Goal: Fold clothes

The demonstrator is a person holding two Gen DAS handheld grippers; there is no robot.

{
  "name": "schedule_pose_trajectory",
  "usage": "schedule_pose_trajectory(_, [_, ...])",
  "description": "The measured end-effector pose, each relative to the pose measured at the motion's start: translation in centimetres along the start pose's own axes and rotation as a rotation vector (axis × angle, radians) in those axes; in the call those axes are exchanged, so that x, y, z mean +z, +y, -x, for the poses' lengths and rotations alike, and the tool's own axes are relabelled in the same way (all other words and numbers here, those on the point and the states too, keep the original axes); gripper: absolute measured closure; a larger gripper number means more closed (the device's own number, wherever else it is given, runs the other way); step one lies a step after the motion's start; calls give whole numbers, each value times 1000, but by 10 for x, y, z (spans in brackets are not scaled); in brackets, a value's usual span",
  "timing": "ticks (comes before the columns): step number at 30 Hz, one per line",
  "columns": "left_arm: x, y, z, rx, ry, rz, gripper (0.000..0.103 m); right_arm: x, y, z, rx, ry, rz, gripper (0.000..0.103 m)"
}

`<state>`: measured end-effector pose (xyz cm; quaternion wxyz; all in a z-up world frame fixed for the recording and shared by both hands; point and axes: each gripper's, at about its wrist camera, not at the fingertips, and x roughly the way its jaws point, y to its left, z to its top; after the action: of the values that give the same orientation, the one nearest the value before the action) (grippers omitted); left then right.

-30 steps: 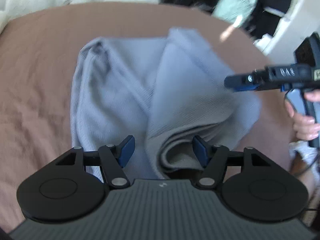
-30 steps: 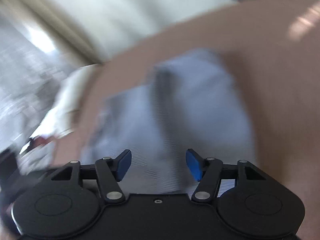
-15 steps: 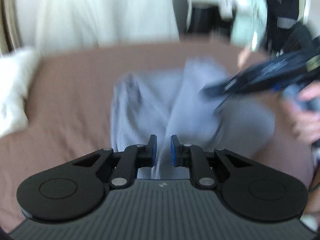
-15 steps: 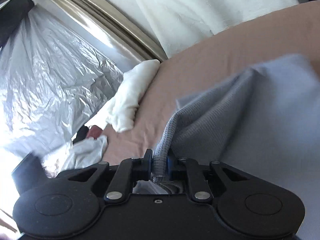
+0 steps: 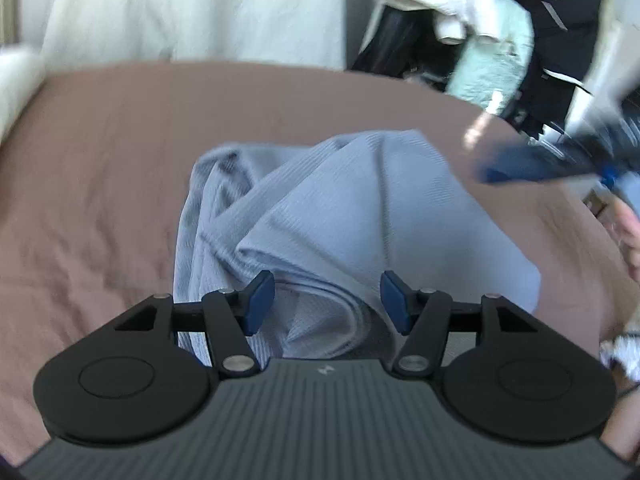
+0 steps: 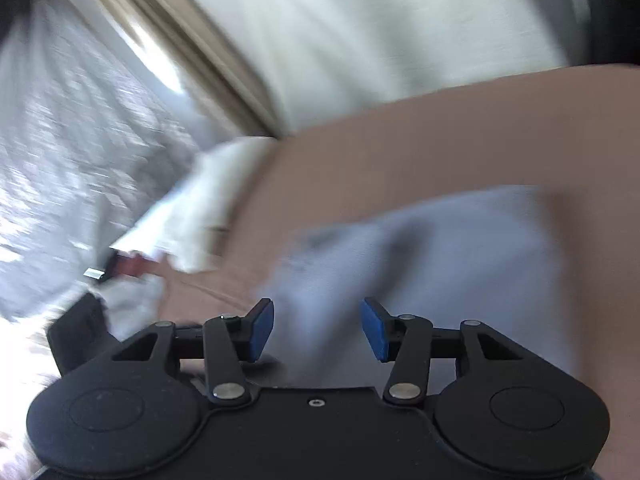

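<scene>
**Between your left jaws: the near fold of the grey garment**

Closest to you, in the left wrist view, your left gripper [image 5: 327, 300] is over the near end of the grey-blue garment [image 5: 360, 216]. Its jaws are opening and stand about half apart. A rolled, layered fold of the cloth lies in the gap, but the blue pads [image 5: 260, 296] do not press on it, so nothing is held.

Just beyond, the garment runs away from you across the brown bed [image 5: 100, 184]. Its long axis lies roughly along the line your left jaws point, narrowing toward the far end. A loose flap is draped diagonally over the main body, and the left edge is bunched in ridges.

Off to the right, your right gripper [image 5: 532, 162] shows as a blurred dark and blue streak, clear of the cloth, with part of your hand [image 5: 628, 236] below it.

From the right wrist view, the right gripper [image 6: 318, 330] also has jaws opening, roughly half apart, with nothing gripped. The garment [image 6: 460, 264] lies ahead and below, heavily blurred.

Your left hand is probably the nearer one for the next grasp.

Farthest away hang white curtains [image 5: 180, 8] and piled clothes [image 5: 500, 60].
</scene>
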<state>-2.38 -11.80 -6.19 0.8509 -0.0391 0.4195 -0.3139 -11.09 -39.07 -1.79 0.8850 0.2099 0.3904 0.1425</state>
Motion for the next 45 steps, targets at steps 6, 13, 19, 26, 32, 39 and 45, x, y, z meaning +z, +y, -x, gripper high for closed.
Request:
schedule_pose_trajectory(6, [-4,48,-5,-141,31,318,44,-42,-57,42,-200,71,-31,47])
schedule_pose_trajectory(13, [20,35,-43,-93,42,197,94,-80,-41,36,-264,178,64,47])
schedule_pose_trajectory(19, [50,-7,-14,137,-172,-103,94,-96,-32,16,-338,271,183,48])
schedule_pose_trajectory(26, [57,33,-55,217,-58,1,85,-88,-46,16,-335,212,101,48])
schedule_pose_trajectory(32, [39,9,-13,187,-27,-46,62,-87,-50,19,-334,196,108,48])
schedule_pose_trajectory(39, [-21,-18,6,177,163,-166,31,-83,-45,8,-360,222,158,42])
schedule_pose_trajectory(45, [-35,5,-2,229,253,-14,45,-84,-32,32,-492,145,225,97])
